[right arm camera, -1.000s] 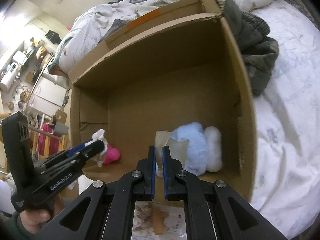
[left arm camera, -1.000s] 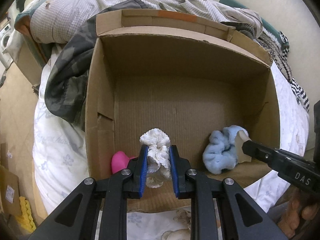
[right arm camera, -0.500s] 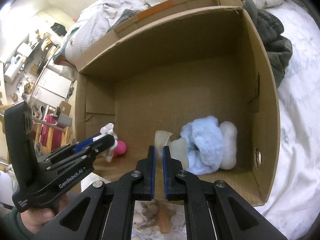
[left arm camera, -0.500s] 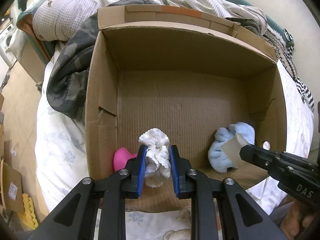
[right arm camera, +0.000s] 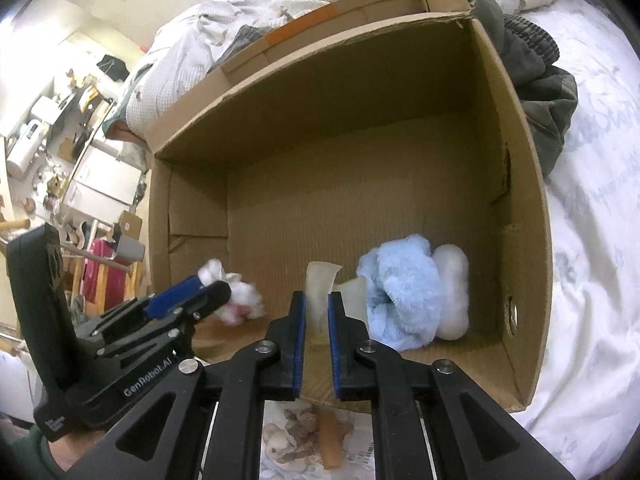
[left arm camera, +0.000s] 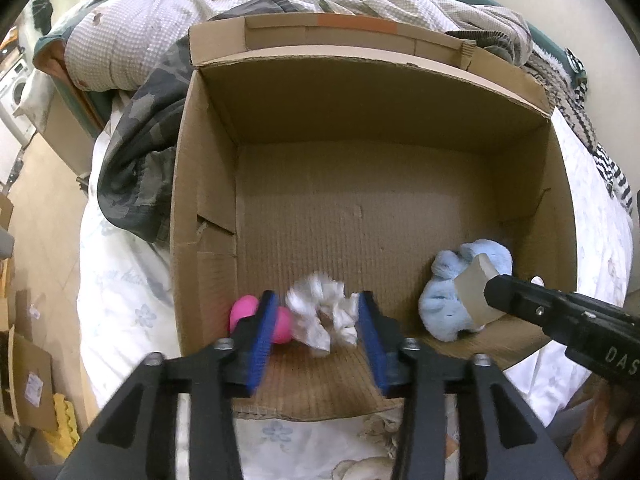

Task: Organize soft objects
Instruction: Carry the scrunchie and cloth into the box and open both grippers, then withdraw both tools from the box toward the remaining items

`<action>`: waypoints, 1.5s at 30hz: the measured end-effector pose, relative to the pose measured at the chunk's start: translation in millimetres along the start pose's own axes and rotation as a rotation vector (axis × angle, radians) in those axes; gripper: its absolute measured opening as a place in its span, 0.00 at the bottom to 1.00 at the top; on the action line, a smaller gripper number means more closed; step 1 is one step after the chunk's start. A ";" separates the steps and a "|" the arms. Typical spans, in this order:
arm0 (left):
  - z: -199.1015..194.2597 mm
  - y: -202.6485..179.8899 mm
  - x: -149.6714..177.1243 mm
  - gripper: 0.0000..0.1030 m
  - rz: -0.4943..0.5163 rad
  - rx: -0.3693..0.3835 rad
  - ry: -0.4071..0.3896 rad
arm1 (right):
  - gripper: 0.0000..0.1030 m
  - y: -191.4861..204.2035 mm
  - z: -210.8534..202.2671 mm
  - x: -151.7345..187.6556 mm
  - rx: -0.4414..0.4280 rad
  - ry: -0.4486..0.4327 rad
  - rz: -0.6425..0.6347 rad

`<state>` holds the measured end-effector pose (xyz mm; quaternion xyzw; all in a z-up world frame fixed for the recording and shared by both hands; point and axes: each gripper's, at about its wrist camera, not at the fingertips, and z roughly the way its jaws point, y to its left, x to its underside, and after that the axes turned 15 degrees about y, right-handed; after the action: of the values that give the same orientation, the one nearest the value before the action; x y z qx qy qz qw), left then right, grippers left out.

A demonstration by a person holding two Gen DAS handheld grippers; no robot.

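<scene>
An open cardboard box (left arm camera: pixel 208 208) stands on the bed. My left gripper (left arm camera: pixel 318 332) is open at the box's near left; a white frilly cloth (left arm camera: pixel 324 314) is blurred between its fingers, free of them. A pink soft toy (left arm camera: pixel 280 322) lies beside it. My right gripper (right arm camera: pixel 317 320) is shut on a pale translucent soft piece (right arm camera: pixel 320 284) just inside the near wall. A light blue fluffy item (right arm camera: pixel 400 292) and a white fluffy one (right arm camera: pixel 452 292) lie in the box's near right corner (left arm camera: pixel 460 292).
Crumpled bedding and a camouflage garment (left arm camera: pixel 136 152) lie around the box's far and left sides. White floral sheet (right arm camera: pixel 592 208) lies to the right. The floor with cardboard pieces (left arm camera: pixel 28 372) is at the left.
My left gripper has opened and let go of the white frilly cloth, which is dropping into the box. The right gripper stays shut on the pale piece.
</scene>
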<state>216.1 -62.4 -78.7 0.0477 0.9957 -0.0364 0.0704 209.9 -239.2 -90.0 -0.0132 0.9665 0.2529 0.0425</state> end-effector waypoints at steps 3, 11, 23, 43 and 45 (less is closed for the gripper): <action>-4.8 0.1 0.9 0.63 0.000 -0.011 -0.019 | 0.35 -3.3 -2.7 -0.1 -0.010 -0.011 0.018; -9.7 3.0 1.3 0.64 -0.006 -0.019 -0.028 | 0.79 -10.7 -13.9 -1.0 -0.022 -0.069 0.074; -18.9 5.9 5.1 0.64 -0.020 -0.002 -0.053 | 0.79 -4.8 -15.1 -1.3 -0.033 -0.074 0.075; -52.1 22.0 54.2 0.64 -0.056 -0.008 -0.118 | 0.79 3.0 -33.0 35.2 0.041 -0.094 0.041; -52.6 24.4 58.2 0.64 -0.069 -0.007 -0.112 | 0.79 2.9 -34.4 39.7 0.043 -0.097 0.041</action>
<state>154.0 -28.8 -36.7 0.0110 0.9914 -0.0378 0.1249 167.6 -253.7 -62.3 0.0196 0.9686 0.2331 0.0842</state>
